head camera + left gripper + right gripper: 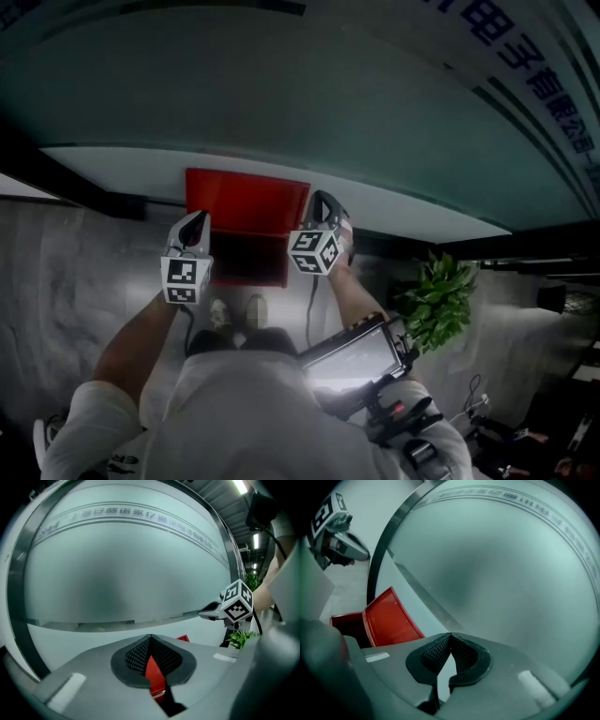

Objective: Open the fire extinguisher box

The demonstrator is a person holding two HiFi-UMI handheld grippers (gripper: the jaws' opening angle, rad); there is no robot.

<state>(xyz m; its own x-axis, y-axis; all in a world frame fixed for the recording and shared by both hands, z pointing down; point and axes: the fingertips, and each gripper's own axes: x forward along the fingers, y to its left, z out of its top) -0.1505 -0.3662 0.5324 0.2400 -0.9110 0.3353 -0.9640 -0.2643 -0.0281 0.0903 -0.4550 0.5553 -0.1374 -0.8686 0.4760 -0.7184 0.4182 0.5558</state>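
Observation:
The red fire extinguisher box (246, 261) stands on the floor against a frosted glass wall, its lid (246, 200) raised and leaning back on the glass. Its dark inside shows in the head view. My left gripper (198, 219) hovers over the box's left edge, and my right gripper (322, 198) hangs by the lid's right edge. Both are shut with nothing between the jaws. In the right gripper view the lid (387, 618) stands at lower left, with the left gripper (347, 548) beyond it. The left gripper view shows the right gripper (202, 613) at the right.
The frosted glass wall (309, 103) with a metal rail fills the space ahead. A potted plant (437, 295) stands to the right of the box. The person's shoes (236, 310) are just before the box. A device with a screen (354, 361) hangs at the chest.

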